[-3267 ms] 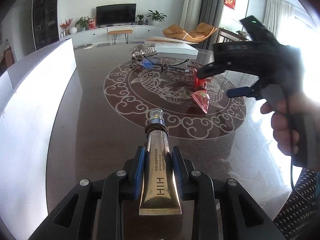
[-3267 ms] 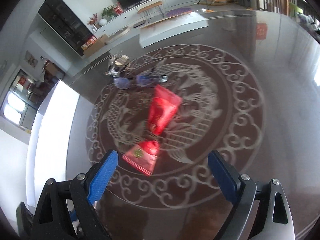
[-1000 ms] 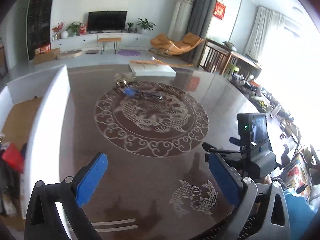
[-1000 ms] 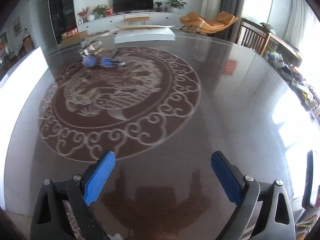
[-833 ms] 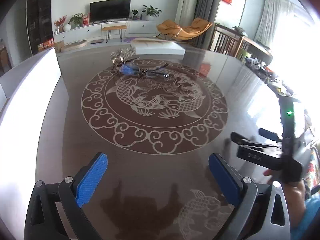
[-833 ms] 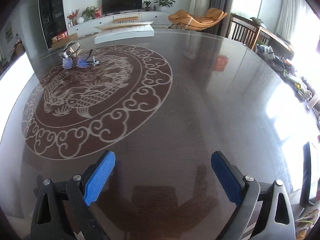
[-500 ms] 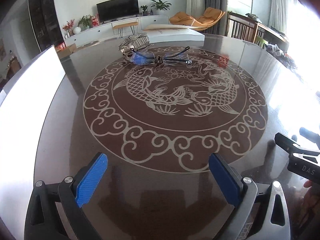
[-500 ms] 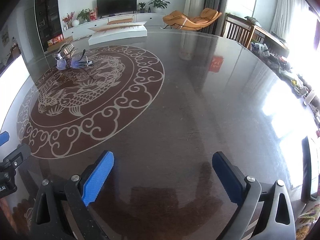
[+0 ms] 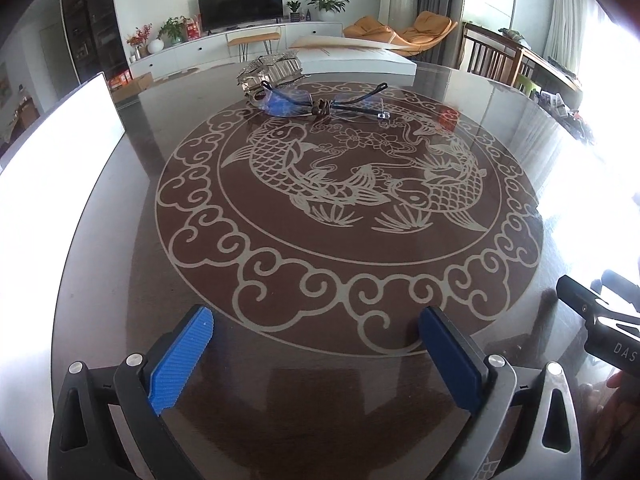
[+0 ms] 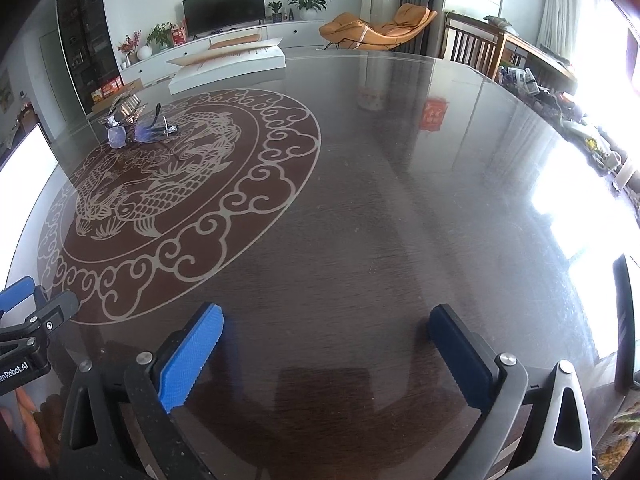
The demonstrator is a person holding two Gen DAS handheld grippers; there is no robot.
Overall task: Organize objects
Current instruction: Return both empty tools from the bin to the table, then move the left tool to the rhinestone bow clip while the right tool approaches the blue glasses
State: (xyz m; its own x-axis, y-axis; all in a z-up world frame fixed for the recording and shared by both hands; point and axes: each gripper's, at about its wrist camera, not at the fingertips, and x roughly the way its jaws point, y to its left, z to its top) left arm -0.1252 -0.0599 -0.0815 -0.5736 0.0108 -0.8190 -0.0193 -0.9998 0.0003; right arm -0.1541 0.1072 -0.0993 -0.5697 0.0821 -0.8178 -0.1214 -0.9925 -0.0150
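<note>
Both claws, left claw (image 9: 316, 344) wide, right claw (image 10: 326, 338) opening, hold nothing above the table (image 10: 400, 200).

- "DAS" in white letters, cut off by the frame edge, on the black body of the right gripper (image 9: 612, 344) in the left wrist view
- "enRobot.AI", its start cut off, white on the left gripper (image 10: 20, 368) body in the right wrist view
</note>
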